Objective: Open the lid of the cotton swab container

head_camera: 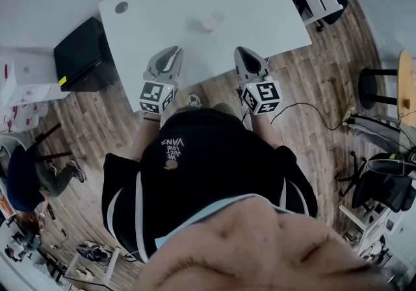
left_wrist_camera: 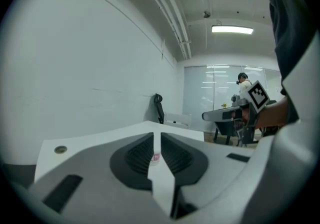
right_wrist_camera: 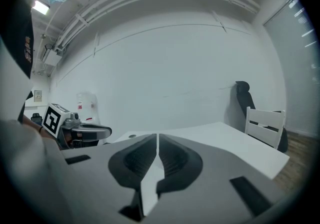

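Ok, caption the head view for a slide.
Shut, empty left gripper and right gripper at the near edge of the white table; cotton swab container beyond.

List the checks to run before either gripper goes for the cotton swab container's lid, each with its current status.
1. Cotton swab container on the table, in sight: ok.
2. Left gripper aimed at it: ok, seen through its jaw gap.
3. Left jaws open: not ok, shut and empty.
4. Right gripper jaws open: not ok, shut and empty.
5. Grippers near the container: not ok, both at the table's near edge.
6. Container closed: cannot tell, too small.
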